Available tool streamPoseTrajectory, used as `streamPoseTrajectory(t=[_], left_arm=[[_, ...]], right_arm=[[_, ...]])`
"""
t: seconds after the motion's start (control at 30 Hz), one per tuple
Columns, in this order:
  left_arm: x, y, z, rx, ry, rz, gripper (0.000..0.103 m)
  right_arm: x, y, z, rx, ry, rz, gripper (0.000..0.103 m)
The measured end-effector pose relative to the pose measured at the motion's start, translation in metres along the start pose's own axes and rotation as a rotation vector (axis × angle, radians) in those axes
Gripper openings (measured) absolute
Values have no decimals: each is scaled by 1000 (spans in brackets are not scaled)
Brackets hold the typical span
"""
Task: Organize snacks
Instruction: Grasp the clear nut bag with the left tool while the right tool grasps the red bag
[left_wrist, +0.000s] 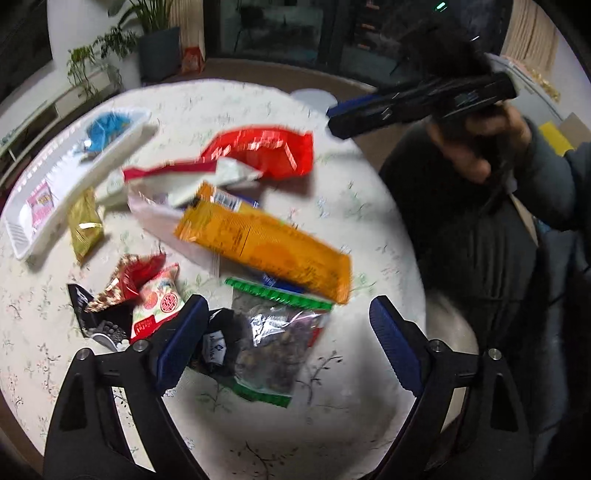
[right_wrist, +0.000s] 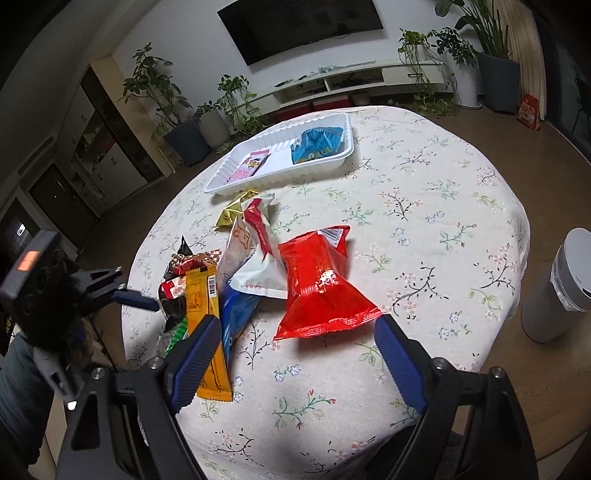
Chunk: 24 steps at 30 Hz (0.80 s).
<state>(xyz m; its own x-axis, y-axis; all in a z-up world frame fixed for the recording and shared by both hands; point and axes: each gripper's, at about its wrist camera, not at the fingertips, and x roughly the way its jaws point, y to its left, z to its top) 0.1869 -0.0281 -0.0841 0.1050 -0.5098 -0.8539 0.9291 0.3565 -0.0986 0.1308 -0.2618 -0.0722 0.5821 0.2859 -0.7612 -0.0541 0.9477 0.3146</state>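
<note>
1. Two views, left wrist first: left gripper (left_wrist: 288, 332) spread wide, empty, hovering over clear bag w/ green strip (left_wrist: 275, 332); orange pack (left_wrist: 266, 245) just beyond, red bag (left_wrist: 266, 151) farther, white tray (left_wrist: 79, 177) far left w/ blue pack (left_wrist: 107, 127) + pink pack (left_wrist: 42, 208) inside.
2. Right wrist: right gripper (right_wrist: 297, 343) also wide apart, nothing held, poised just short of red bag on floral cloth (right_wrist: 424, 184); tray beyond pile.
3. Step, prob.: reach phase, most snacks not yet in tray.
4. Next: lower onto a bag, close on crinkly edge, carry to tray; loose film may slip.
</note>
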Motion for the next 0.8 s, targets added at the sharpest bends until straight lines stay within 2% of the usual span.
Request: streamPoseTrajectory(t=[0.07, 0.13, 0.2, 0.3, 0.37, 0.5, 0.73, 0.8], left_arm=[[4, 2, 1, 12, 6, -23, 87], [5, 3, 2, 22, 13, -41, 75], [4, 0, 3, 46, 16, -56, 70], [1, -7, 4, 77, 18, -80, 70], [10, 0, 1, 60, 68, -2, 70], [9, 11, -3, 10, 49, -15, 70], [28, 9, -9, 24, 172, 27, 70], [28, 13, -11, 5, 169, 23, 70]], right_arm=[[-1, 1, 0, -7, 0, 2, 88], [0, 1, -1, -11, 0, 1, 88], [0, 0, -1, -8, 1, -1, 87], [1, 0, 0, -7, 2, -1, 87], [3, 1, -1, -12, 7, -4, 87], [4, 3, -2, -20, 8, -6, 87], [7, 6, -3, -28, 23, -11, 87], [7, 7, -3, -34, 25, -17, 87]])
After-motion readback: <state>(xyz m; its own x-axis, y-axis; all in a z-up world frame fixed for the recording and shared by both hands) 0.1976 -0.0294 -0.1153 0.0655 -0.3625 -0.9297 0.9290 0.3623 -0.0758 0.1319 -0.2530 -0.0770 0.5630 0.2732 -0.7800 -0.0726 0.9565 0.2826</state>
